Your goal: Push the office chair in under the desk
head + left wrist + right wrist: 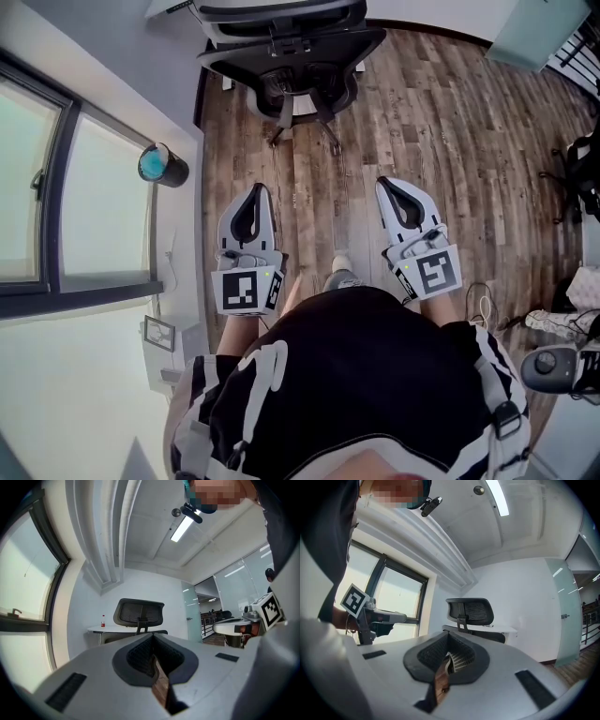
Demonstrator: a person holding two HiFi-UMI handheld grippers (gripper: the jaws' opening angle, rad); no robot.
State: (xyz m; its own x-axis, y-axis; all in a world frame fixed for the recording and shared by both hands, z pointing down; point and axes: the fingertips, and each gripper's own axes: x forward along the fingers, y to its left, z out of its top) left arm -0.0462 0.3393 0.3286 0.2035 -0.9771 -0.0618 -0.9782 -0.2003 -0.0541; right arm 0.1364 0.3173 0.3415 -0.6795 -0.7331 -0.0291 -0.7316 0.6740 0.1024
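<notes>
Grey left gripper (pixel 251 217) and right gripper (pixel 404 204), jaws closed and empty, point level toward the office chair (pixel 291 56).

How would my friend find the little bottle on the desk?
Look for the white desk against the far wall, behind the black mesh office chair. The bottle stands upright near the desk's left end in the left gripper view. It is small, and the only red thing there.

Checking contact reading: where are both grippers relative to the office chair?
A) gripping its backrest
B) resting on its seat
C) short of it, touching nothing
C: the left gripper and right gripper, both shut and empty, hang over wooden floor, with the office chair ahead.
</notes>
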